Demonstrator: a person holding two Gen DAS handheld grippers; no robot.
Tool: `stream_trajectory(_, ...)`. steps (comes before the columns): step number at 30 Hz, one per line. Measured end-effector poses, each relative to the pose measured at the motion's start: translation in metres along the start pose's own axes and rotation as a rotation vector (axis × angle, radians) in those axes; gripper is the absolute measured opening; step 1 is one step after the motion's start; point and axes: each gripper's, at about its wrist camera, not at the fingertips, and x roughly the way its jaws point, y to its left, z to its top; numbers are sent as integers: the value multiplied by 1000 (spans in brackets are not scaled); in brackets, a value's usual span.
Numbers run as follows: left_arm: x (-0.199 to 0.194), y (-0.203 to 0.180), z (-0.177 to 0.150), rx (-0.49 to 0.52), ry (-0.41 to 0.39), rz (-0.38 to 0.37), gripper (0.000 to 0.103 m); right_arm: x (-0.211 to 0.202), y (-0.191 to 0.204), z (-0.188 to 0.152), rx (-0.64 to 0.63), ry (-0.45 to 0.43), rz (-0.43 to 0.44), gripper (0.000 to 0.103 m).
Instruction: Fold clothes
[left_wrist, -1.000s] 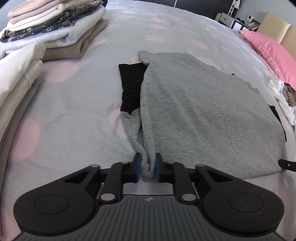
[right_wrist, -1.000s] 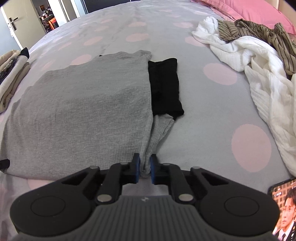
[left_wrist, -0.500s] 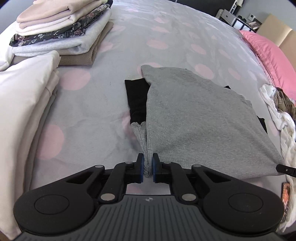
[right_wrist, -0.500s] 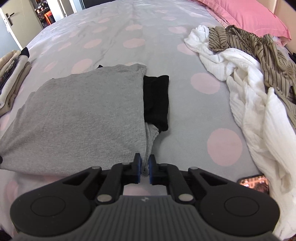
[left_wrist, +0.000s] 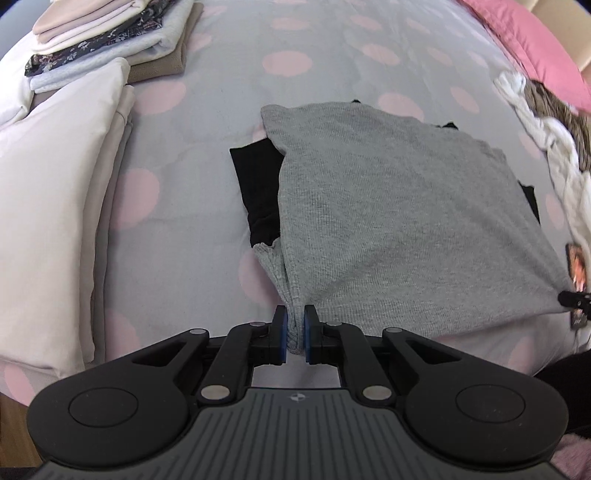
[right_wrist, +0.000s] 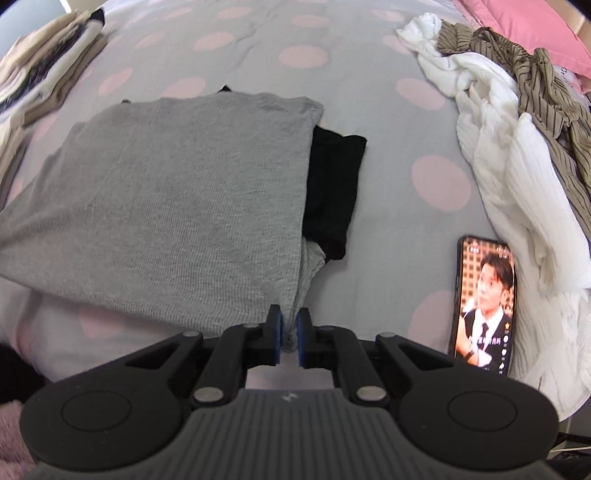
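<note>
A grey knit garment (left_wrist: 388, 206) (right_wrist: 166, 199) lies half lifted over the bed, its near edge raised and stretched between both grippers. My left gripper (left_wrist: 294, 332) is shut on the garment's near left corner. My right gripper (right_wrist: 289, 334) is shut on its near right corner. A black folded piece (left_wrist: 258, 192) (right_wrist: 332, 195) lies flat on the bedspread and pokes out from under the grey cloth on both sides. In the left wrist view the tip of the right gripper (left_wrist: 572, 297) shows at the far right edge.
Stacks of folded clothes (left_wrist: 110, 40) (right_wrist: 40, 74) and a cream pile (left_wrist: 48, 221) sit at the left. A heap of white and striped brown clothes (right_wrist: 509, 122) lies at the right, with a lit phone (right_wrist: 484, 302) beside it. Pink pillow (left_wrist: 532, 40) at the bed's head.
Both grippers have risen and drawn back toward the bed's near edge, lifting the grey garment's near edge off the bedspread. The phone has come fully into the right wrist view.
</note>
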Motion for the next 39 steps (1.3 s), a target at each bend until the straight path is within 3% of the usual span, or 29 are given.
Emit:
stream_trajectory(10, 51, -7, -3, 53, 80, 65, 7, 39, 7, -8, -38, 77, -20, 9)
stream_trajectory(13, 59, -9, 0, 58, 100, 86, 12, 46, 9, -8, -52, 82, -23, 10)
stream_trajectory(17, 60, -8, 1, 55, 124, 101, 20, 46, 10, -11, -71, 104, -41, 20)
stream_trajectory(18, 56, -8, 1, 55, 127, 103, 25, 44, 9, -12, -72, 107, -47, 28)
stream_trajectory(21, 38, -3, 5, 25, 90, 85, 44, 31, -3, -9, -35, 103, -22, 33)
stream_trajectory(22, 33, -1, 8, 9, 75, 74, 46, 27, -9, -6, -10, 99, -6, 37)
stream_trajectory(27, 16, 3, 35, -36, 6, 20, 46, 15, -33, 24, 83, 63, 22, 42)
stream_trajectory(34, 14, -11, 74, -15, -103, -25, 47, 24, -45, 79, 102, -9, 95, 69)
stream_trajectory(39, 30, -13, 97, -31, -180, -73, 47, 43, -55, 109, 115, -27, 102, 75)
